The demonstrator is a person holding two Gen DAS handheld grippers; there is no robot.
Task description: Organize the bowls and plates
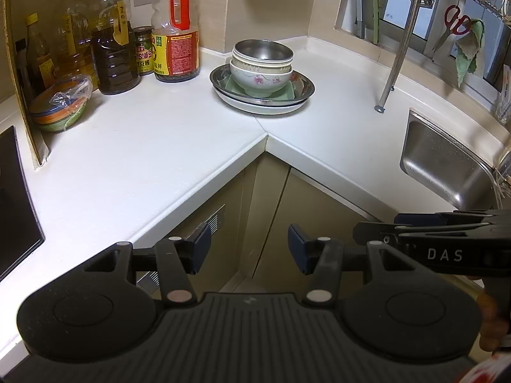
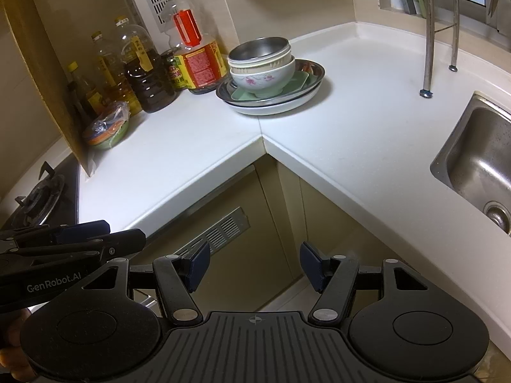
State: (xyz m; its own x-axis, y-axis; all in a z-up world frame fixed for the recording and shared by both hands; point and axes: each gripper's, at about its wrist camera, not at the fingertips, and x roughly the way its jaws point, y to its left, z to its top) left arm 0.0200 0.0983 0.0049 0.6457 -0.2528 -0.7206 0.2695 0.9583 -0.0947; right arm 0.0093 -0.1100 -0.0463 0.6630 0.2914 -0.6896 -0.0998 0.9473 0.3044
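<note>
Dishes sit as one stack [image 1: 262, 76] at the far counter corner beside the oil bottles [image 1: 111, 51]: nested bowls on a green dish on metal plates. Left gripper [image 1: 249, 250] and right gripper [image 2: 255, 266] hover near, well back, jaws apart, empty. Fits already tidied or awaiting sorting; can't judge the step.

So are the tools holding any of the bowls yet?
No, nothing is held. The left tool and right tool are both open and empty, in front of the counter edge, away from the stacked bowls in the corner.
</note>
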